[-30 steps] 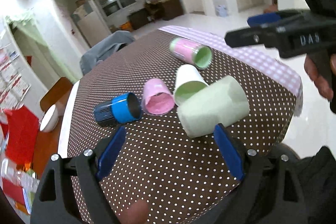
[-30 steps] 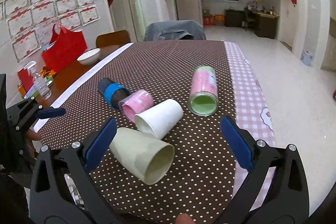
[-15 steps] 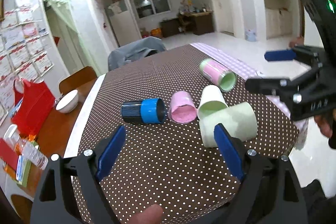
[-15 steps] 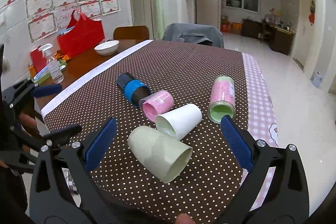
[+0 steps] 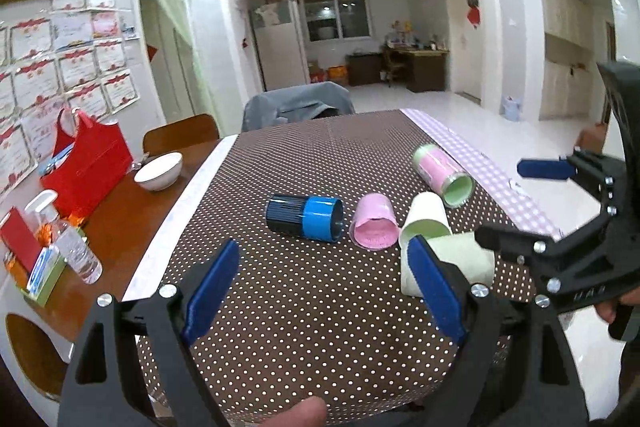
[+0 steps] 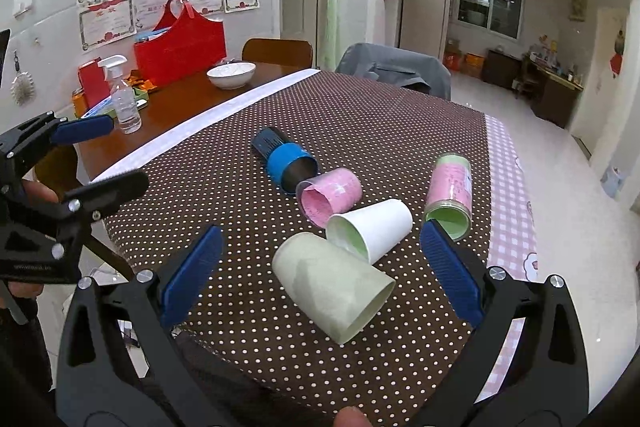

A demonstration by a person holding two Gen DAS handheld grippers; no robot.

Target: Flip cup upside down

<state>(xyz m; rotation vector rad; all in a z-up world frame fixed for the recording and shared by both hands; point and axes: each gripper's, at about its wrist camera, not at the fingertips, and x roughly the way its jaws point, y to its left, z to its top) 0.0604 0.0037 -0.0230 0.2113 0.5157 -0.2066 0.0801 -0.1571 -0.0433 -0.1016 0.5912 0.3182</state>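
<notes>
Several cups lie on their sides on the brown dotted tablecloth: a pale green cup nearest, a white cup, a pink cup, a blue and black cup and a pink and green tumbler. My right gripper is open and empty, its fingers on either side of the pale green cup, apart from it. My left gripper is open and empty above the cloth, left of the cups.
A white bowl, a red bag and a spray bottle stand on the bare wooden part of the table at the left. A chair with a grey jacket stands at the far end. The table's right edge has a pink checked border.
Both grippers have pulled back and tilted up, so the cups look smaller and farther. The left gripper has moved left, off the pale green cup. The cups have not moved.
</notes>
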